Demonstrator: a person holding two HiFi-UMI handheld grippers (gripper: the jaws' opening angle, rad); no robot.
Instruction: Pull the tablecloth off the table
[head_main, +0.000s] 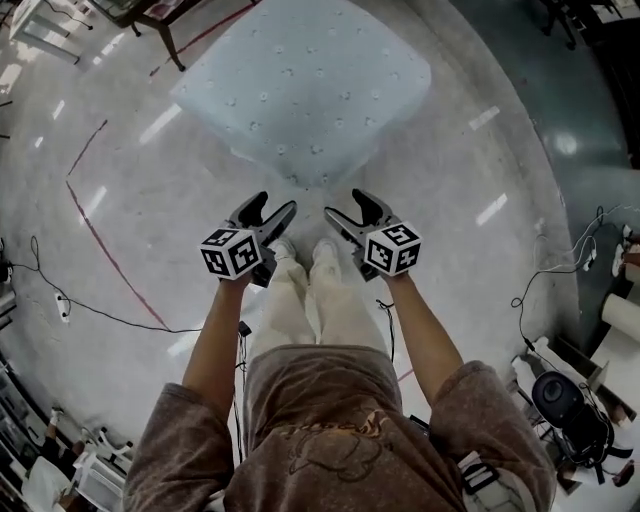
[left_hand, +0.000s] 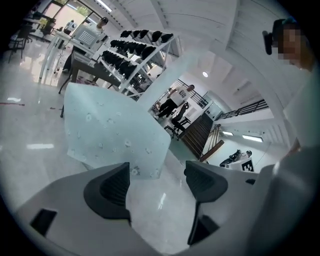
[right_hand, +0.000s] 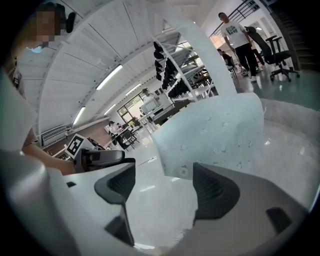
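Observation:
A pale blue tablecloth (head_main: 305, 90) with a small scattered print covers a square table ahead of me, one corner hanging down toward my feet. My left gripper (head_main: 275, 207) and right gripper (head_main: 348, 205) are held side by side just short of that near corner, apart from the cloth. Both are open with nothing between their jaws. In the left gripper view the tablecloth (left_hand: 115, 130) hangs beyond the left gripper (left_hand: 157, 182), with bare floor between the pads. In the right gripper view the tablecloth (right_hand: 215, 135) likewise lies past the right gripper (right_hand: 165, 187).
The floor is pale and glossy, with a red line (head_main: 100, 240) and a cable (head_main: 100, 310) to my left. Dark furniture legs (head_main: 165, 35) stand far left. Equipment and cables (head_main: 570, 410) crowd the right. A rack (left_hand: 135, 55) and standing people (left_hand: 172, 100) are beyond the table.

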